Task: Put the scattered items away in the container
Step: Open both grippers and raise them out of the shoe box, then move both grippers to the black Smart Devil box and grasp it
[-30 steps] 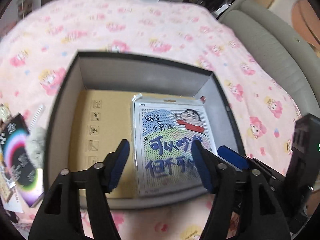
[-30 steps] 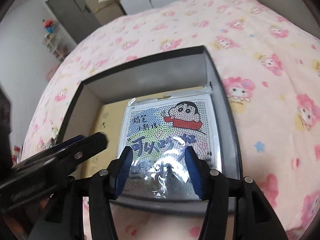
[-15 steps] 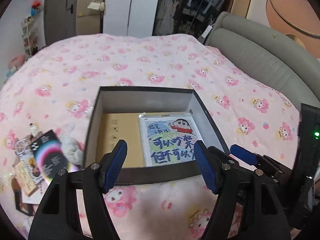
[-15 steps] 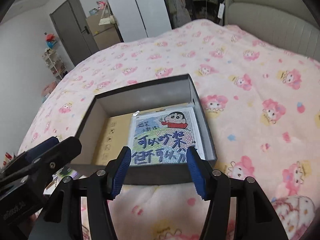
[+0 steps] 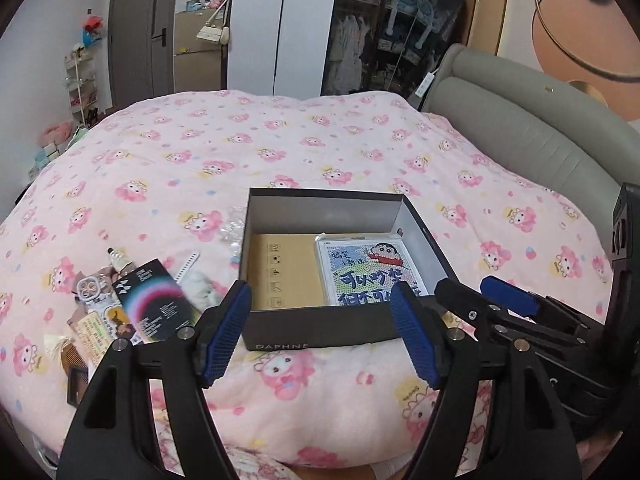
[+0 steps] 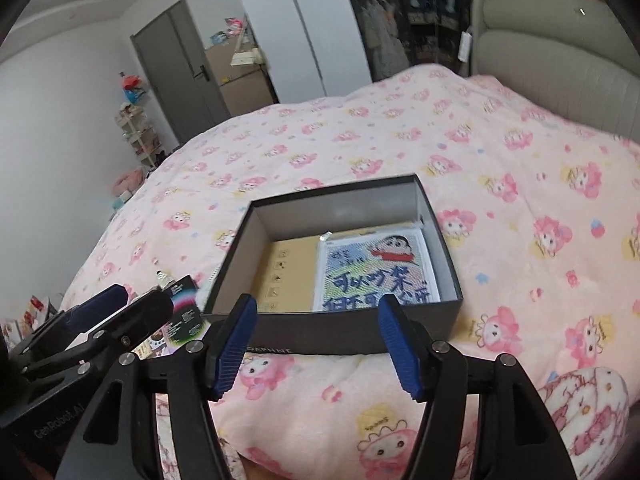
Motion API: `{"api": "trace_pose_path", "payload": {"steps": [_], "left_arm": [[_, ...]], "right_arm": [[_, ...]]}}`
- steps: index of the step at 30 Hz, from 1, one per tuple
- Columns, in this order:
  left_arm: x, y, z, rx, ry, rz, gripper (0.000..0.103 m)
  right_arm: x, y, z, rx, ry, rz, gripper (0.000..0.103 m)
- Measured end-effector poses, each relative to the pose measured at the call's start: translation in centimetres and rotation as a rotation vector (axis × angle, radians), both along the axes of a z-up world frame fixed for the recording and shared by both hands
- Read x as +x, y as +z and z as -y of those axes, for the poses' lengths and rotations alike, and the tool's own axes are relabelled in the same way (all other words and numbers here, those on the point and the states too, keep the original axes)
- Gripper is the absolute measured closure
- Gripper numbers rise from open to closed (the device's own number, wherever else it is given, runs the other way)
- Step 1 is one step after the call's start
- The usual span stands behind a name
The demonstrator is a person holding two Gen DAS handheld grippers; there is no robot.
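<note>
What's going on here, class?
A person holds two grippers, tidying a bed. The left gripper and right gripper are both open and empty, near the box. A cartoon packet lies inside. A pile of items lies on the blanket left of the box.

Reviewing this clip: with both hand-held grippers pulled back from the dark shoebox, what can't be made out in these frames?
- Left wrist view: the bottom of the cartoon sheet in plastic wrap is hidden by the dark grey cardboard shoebox front wall.
- Right wrist view: the pile of scattered cards and trinkets is mostly covered by the left hand-held gripper.
- Left wrist view: that pile's small print is too small to read.
</note>
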State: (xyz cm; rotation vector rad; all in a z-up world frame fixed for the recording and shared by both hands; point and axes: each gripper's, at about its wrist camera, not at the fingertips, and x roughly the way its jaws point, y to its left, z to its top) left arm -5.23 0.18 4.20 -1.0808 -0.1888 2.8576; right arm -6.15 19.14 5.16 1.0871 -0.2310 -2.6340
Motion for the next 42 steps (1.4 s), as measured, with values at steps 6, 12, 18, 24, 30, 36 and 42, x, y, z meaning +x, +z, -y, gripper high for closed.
{"api": "trace_pose_path", "payload": {"steps": [6, 12, 18, 24, 30, 36, 42], "left_arm": [[1.3, 1.0, 1.9, 0.004, 0.007, -0.013, 0.029], [2.7, 1.3, 4.3, 0.024, 0.021, -0.004, 0.029], [3.8, 0.7, 6.3, 0.033, 0.061, 0.007, 0.029], [4.6, -0.1, 8.8, 0.049, 0.100, 0.023, 0.030], [5.3, -1.3, 11.9, 0.070, 0.158, 0.038, 0.030], [5.1, -4.0, 15.8, 0.102, 0.279, 0.137, 0.031], [5.5, -8.5, 21.2, 0.180, 0.439, 0.239, 0.036]], "right_arm": [[1.0, 1.2, 2.0, 0.004, 0.041, -0.018, 0.043], [2.1, 1.8, 4.5, 0.017, 0.099, -0.043, 0.043], [2.6, 1.6, 7.1, 0.040, 0.152, -0.040, 0.043], [2.8, 1.0, 9.9, 0.067, 0.195, -0.032, 0.043], [2.7, 0.3, 13.3, 0.091, 0.243, -0.023, 0.043], [1.6, -2.2, 17.2, 0.075, 0.352, 0.034, 0.043], [-1.7, -6.4, 19.4, 0.056, 0.377, 0.170, 0.043]]}}
